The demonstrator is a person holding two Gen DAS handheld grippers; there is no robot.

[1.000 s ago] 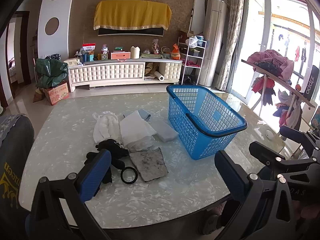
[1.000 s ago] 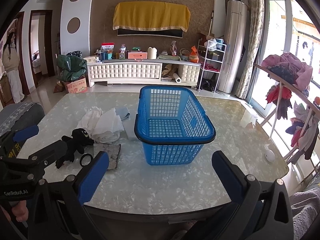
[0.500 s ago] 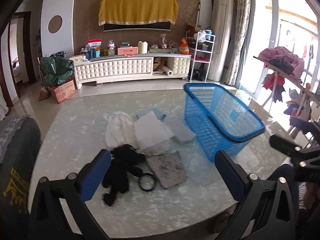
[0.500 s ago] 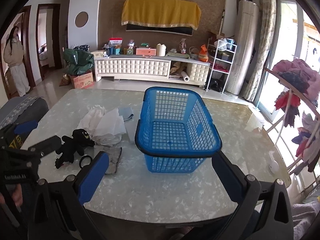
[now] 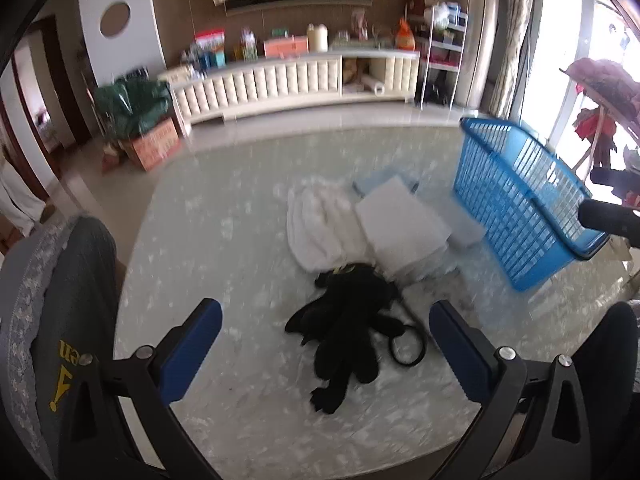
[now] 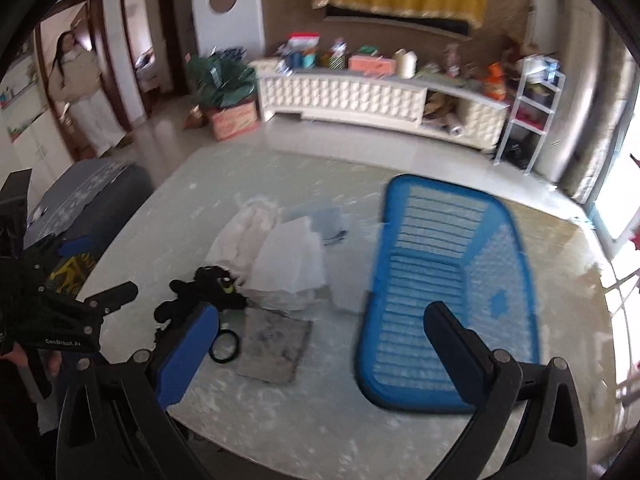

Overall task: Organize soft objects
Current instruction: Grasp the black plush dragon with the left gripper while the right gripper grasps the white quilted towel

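A black plush toy (image 5: 344, 328) with a black ring (image 5: 408, 350) lies on the marble table (image 5: 224, 240), straight ahead of my open, empty left gripper (image 5: 326, 332). Behind it lie a crumpled white cloth (image 5: 316, 224), a folded white cloth (image 5: 400, 224) and a pale blue cloth (image 5: 380, 180). The blue plastic basket (image 5: 516, 200) stands empty to the right. In the right wrist view my open, empty right gripper (image 6: 320, 332) hovers between a grey cloth (image 6: 276, 346) and the basket (image 6: 448, 280). The plush toy (image 6: 200, 292) lies at its left.
A chair with a grey cover (image 5: 52, 312) stands at the table's left edge. A clothes rack (image 5: 600, 92) stands beyond the right edge. A white TV cabinet (image 5: 288, 84) runs along the far wall. A person (image 6: 80, 92) stands in a doorway at far left.
Both grippers have moved forward and lower over the table. The left one now points at the black plush toy. The right one has swung left toward the cloths. Both stay open.
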